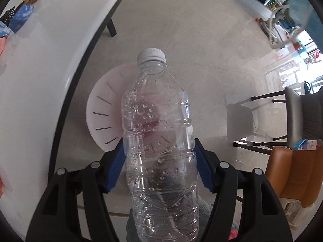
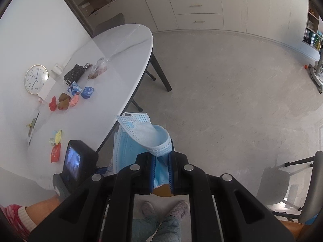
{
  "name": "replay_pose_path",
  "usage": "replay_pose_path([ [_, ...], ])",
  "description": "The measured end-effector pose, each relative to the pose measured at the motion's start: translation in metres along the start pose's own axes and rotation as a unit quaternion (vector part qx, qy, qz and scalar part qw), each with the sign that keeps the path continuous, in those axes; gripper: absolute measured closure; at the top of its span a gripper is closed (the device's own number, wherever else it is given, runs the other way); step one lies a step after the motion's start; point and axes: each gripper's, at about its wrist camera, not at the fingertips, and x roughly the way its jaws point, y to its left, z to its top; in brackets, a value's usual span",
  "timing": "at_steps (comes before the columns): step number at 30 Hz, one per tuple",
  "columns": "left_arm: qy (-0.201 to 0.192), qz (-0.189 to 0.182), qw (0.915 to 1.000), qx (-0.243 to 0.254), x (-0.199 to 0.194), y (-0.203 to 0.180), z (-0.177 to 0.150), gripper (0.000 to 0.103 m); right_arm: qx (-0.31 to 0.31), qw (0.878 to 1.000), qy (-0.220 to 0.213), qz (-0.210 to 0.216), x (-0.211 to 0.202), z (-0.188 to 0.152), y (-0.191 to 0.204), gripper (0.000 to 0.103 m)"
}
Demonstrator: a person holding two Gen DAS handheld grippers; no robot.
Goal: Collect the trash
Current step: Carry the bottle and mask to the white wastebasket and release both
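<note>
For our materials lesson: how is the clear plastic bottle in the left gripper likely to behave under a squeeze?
The bottle looks empty but for droplets, so probably light. Its thin ribbed wall already looks creased, so it would likely dent under the left gripper. Round and wet-looking, it might slip or roll if released.

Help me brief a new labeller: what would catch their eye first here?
The clear plastic bottle with a white cap, clamped in the left gripper above a white slotted bin on the floor. Then the light blue face mask pinched in the right gripper, beside the white oval table strewn with colourful crumpled wrappers.
</note>
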Motion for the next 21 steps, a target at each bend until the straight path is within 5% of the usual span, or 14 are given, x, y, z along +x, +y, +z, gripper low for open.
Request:
replay_pose_path([
  [2, 0.018, 0.01, 0.9997, -0.01, 0.013, 0.0, 0.009, 0.039, -0.001, 1.0, 0.009, 0.009, 0.007, -0.001, -0.005, 0.091],
  [4, 0.028, 0.021, 0.9992, -0.02, 0.017, -0.002, 0.014, 0.025, -0.003, 1.0, 0.016, 0.016, 0.013, -0.001, -0.007, 0.092],
  [9, 0.026, 0.04, 0.9988, -0.01, 0.005, -0.009, 0.013, 0.021, 0.0, 0.999, 0.028, 0.029, 0.027, 0.001, -0.01, 0.092],
  [17, -0.063, 0.014, 0.9975, -0.031, -0.098, 0.004, -0.011, 0.021, -0.059, 0.997, 0.034, 0.032, 0.043, 0.008, 0.009, 0.091],
  [21, -0.125, 0.015, 0.9899, -0.065, -0.167, 0.028, -0.033, 0.012, -0.097, 0.994, 0.05, 0.031, 0.066, -0.001, 0.028, 0.089],
])
